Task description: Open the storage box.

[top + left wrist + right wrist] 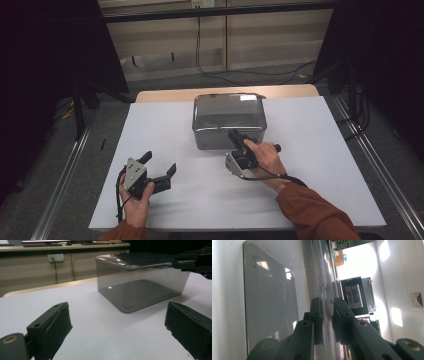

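Observation:
A shiny steel rectangular container (pixel 215 141) stands open-topped on the white table top (pixel 310 165), toward the far middle. My right gripper (pixel 234 134), rolled on its side, reaches the container's near right wall. In the right gripper view the jaws (pixel 327 307) stand close together, one on each side of the thin wall (pixel 272 302) at its rim, shut on it. My left gripper (pixel 161 162) rests low at the near left, well apart from the container, open with nothing between its jaws (pixel 117 320). The left gripper view shows the container (pixel 140 282) ahead and the right gripper (pixel 195 261) at its top edge.
A bare wooden strip (pixel 165 95) of the table shows past the white sheet. Metal rails (pixel 65 175) run along both sides on the floor. Cables (pixel 235 75) trail on the floor behind the table, by a low wall.

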The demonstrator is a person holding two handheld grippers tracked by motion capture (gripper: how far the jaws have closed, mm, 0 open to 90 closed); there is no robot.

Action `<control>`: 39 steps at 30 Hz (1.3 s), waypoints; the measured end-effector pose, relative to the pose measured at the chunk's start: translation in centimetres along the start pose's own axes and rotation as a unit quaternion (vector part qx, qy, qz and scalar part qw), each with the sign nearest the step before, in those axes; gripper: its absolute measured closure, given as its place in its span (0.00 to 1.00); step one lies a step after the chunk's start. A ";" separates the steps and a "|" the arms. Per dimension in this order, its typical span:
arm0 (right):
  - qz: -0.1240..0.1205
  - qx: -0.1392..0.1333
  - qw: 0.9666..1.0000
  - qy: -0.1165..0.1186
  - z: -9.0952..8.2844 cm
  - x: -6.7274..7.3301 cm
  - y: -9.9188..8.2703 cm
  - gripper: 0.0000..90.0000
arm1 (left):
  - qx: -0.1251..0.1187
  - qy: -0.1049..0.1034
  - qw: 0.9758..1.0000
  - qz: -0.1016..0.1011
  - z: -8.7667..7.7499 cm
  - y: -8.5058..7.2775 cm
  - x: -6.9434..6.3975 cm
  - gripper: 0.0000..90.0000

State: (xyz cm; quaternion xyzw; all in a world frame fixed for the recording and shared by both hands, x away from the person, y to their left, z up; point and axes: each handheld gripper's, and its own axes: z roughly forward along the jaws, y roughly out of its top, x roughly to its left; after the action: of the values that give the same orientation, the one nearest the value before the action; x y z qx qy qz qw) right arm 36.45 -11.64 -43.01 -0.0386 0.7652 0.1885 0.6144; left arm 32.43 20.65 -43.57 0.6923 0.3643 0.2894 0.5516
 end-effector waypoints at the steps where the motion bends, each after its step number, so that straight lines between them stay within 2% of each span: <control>1: 0.000 0.000 1.000 0.000 0.0 -0.1 0.0 0.87 | -0.003 -0.004 1.000 -0.008 0.1 0.0 0.0 0.07; 2: 0.002 0.001 1.000 0.000 0.0 -0.1 0.0 0.87 | -0.003 -0.009 1.000 -0.013 0.1 -0.1 0.0 0.06; 3: 0.003 0.001 1.000 0.001 0.0 -0.1 0.0 0.87 | -0.002 -0.016 1.000 -0.009 0.2 -0.1 0.0 0.06; 10: 0.010 -0.004 1.000 -0.003 -0.1 -0.7 -0.1 0.87 | -0.001 -0.031 0.999 -0.010 0.4 0.0 -0.1 0.04; 15: 0.011 -0.005 1.000 -0.005 0.0 -0.7 -0.1 0.87 | -0.011 -0.039 0.999 -0.020 0.6 0.3 0.3 0.03; 16: 0.012 -0.006 1.000 -0.006 -0.1 -0.8 -0.1 0.87 | -0.016 -0.038 0.999 -0.028 0.7 0.3 0.2 0.03; 20: 0.017 -0.007 1.000 -0.006 0.0 -1.0 -0.1 0.87 | -0.016 -0.047 0.999 -0.021 1.0 0.7 0.3 0.04; 21: 0.018 -0.008 1.000 -0.006 0.0 -1.0 -0.1 0.87 | -0.018 -0.050 0.998 -0.027 1.0 0.8 0.2 0.03; 25: 0.018 -0.008 1.000 -0.007 0.0 -1.1 0.0 0.87 | -0.025 -0.065 0.997 -0.025 1.4 1.2 0.1 0.03; 26: 0.016 -0.010 1.000 -0.007 0.0 -1.1 0.0 0.87 | -0.028 -0.063 0.997 -0.029 1.4 1.3 0.1 0.03; 33: 0.027 -0.011 1.000 -0.008 0.0 -1.4 0.0 0.87 | -0.020 -0.073 0.997 -0.014 2.3 1.6 -0.1 0.03; 39: 0.030 -0.013 0.999 -0.011 0.0 -1.7 0.0 0.87 | -0.034 -0.074 0.997 -0.010 3.3 2.2 0.2 0.03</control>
State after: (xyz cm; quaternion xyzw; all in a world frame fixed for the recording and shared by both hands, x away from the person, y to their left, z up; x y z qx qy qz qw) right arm 36.85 -11.92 -41.35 -0.0221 0.7568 0.2172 0.6161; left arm 35.57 18.73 -42.16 0.6890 0.3199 0.2440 0.6028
